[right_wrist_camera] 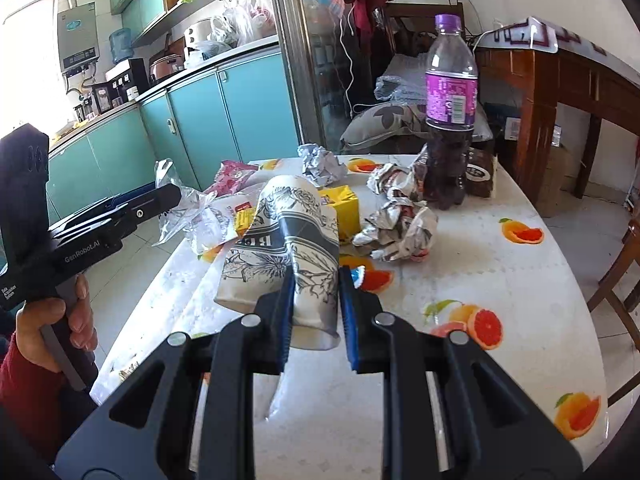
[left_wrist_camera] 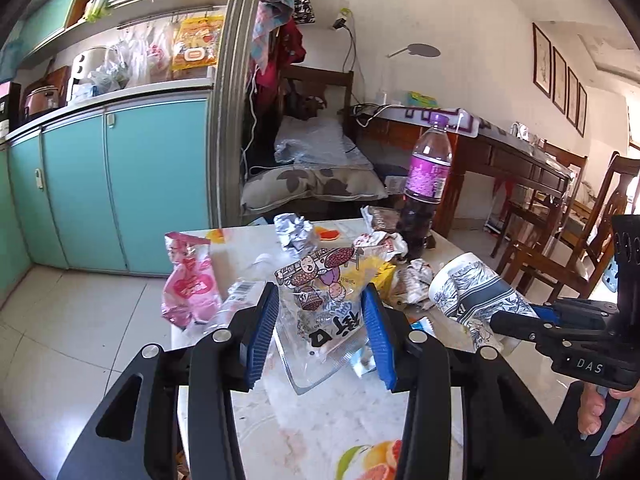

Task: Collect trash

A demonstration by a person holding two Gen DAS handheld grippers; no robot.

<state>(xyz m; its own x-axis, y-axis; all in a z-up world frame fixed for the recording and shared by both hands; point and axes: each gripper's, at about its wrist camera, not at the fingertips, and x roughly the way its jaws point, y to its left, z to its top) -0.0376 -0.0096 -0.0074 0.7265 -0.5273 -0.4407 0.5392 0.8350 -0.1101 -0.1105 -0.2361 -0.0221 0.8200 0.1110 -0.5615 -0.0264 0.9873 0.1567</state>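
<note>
Presently, from left to right: crumpled pink plastic wrapper [left_wrist_camera: 188,288] at the left edge of the white marble-patterned table with orange-slice prints [right_wrist_camera: 500,280]. Beside it, lying flat, a clear plastic bottle [left_wrist_camera: 240,300]. Next, left gripper [left_wrist_camera: 324,320], blue pads apart, straddling a transparent snack bag printed with cartoon figures [left_wrist_camera: 320,304]; pads close to the bag's sides, actual contact not determinable. Behind, a ball of crumpled silver foil [left_wrist_camera: 294,232]. Further right, a yellow carton [right_wrist_camera: 344,208], more crushed foil wrappers [right_wrist_camera: 400,224], and an upright purple-labelled bottle with purple cap and dark drink [right_wrist_camera: 450,112]. At right, right gripper [right_wrist_camera: 316,292] clamped on a squashed paper cup with grey floral print [right_wrist_camera: 296,240], held tilted above the tabletop.
</note>
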